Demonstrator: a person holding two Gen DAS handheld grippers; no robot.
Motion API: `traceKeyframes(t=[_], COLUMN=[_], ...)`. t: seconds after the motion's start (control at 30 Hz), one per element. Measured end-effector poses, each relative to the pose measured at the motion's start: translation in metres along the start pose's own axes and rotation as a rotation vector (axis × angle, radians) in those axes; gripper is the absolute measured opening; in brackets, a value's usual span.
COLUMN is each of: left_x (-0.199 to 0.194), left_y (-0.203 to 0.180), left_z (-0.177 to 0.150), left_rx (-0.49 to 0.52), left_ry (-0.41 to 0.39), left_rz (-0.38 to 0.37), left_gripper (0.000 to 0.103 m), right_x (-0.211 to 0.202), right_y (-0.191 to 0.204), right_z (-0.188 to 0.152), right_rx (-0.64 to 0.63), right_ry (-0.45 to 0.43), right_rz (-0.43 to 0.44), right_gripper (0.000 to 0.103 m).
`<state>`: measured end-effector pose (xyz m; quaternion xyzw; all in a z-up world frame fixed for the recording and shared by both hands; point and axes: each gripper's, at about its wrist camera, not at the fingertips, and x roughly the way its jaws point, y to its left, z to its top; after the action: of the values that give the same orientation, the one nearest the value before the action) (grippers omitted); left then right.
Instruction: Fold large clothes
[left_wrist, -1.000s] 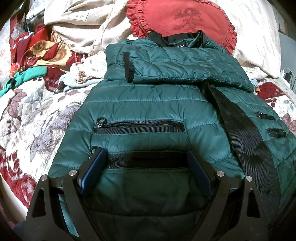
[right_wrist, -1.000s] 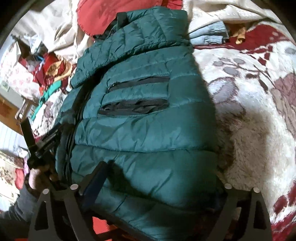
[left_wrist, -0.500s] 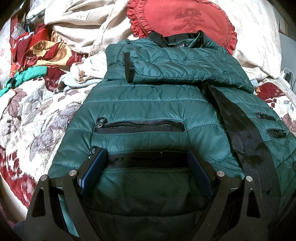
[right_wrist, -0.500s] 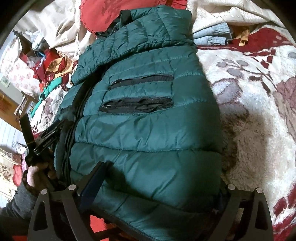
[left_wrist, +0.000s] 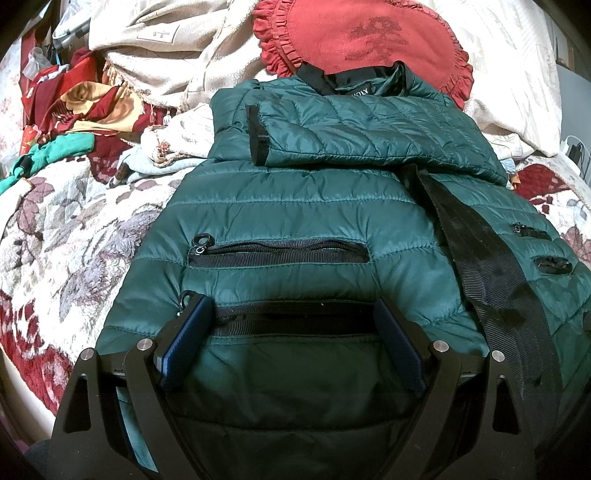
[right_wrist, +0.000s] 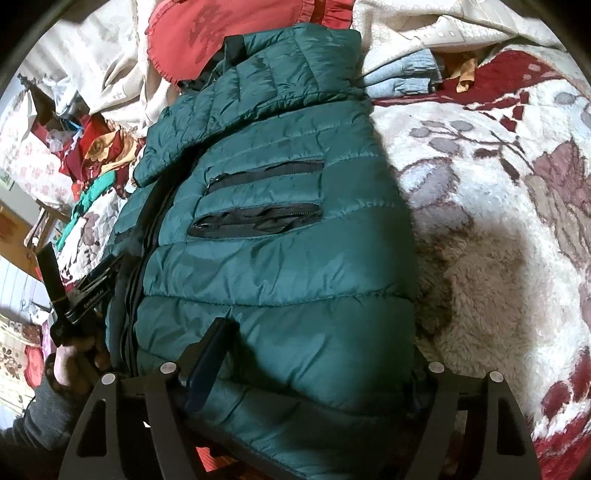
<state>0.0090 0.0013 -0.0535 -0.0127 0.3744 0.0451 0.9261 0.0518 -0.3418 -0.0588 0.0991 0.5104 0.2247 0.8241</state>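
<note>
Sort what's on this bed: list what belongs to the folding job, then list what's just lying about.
Job:
green jacket
left gripper, jaws wide over the hem
right gripper, jaws closing, hem between them

Lying about:
red cushion
floral blanket
cream blanket
red and yellow cloth

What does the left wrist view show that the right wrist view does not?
Only the left wrist view shows the folded sleeve's black cuff and the collar label. Only the right wrist view shows the person's hand holding the left claw's handle, and the jacket's right edge against the blanket. Both show the green jacket, its zip pockets and the red cushion.
</note>
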Motion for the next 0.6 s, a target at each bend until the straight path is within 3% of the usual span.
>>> traceKeyframes(t=[0.23,0.37,0.47,0.6], left_x=[-0.002,-0.026,-0.049,-0.057], left_y=[0.002,0.016,0.045,0.098], left_z=[0.0,0.012,0.017,0.004], left_rx=[-0.006,-0.019,-0.015,-0.054], left_ry=[0.007,0.008,-0.023,-0.002], left_rz=[-0.011,-0.112,-0.122,-0.106], left_gripper=[0.09,0.09,0.09,0.09], right_x=[0.0,0.0,0.0,0.0], right_y=[0.004,0.004,0.004,0.006], right_z=[-0.001,-0.001,0.0,-0.001], right_rx=[-0.011,-0.011,-0.017,-0.018], right_ry=[0.0,0.001,0.003,0.001], right_rz=[-0.017,-0.016,-0.016,-0.021], right_gripper=[0.074,0.075,0.076,0.076])
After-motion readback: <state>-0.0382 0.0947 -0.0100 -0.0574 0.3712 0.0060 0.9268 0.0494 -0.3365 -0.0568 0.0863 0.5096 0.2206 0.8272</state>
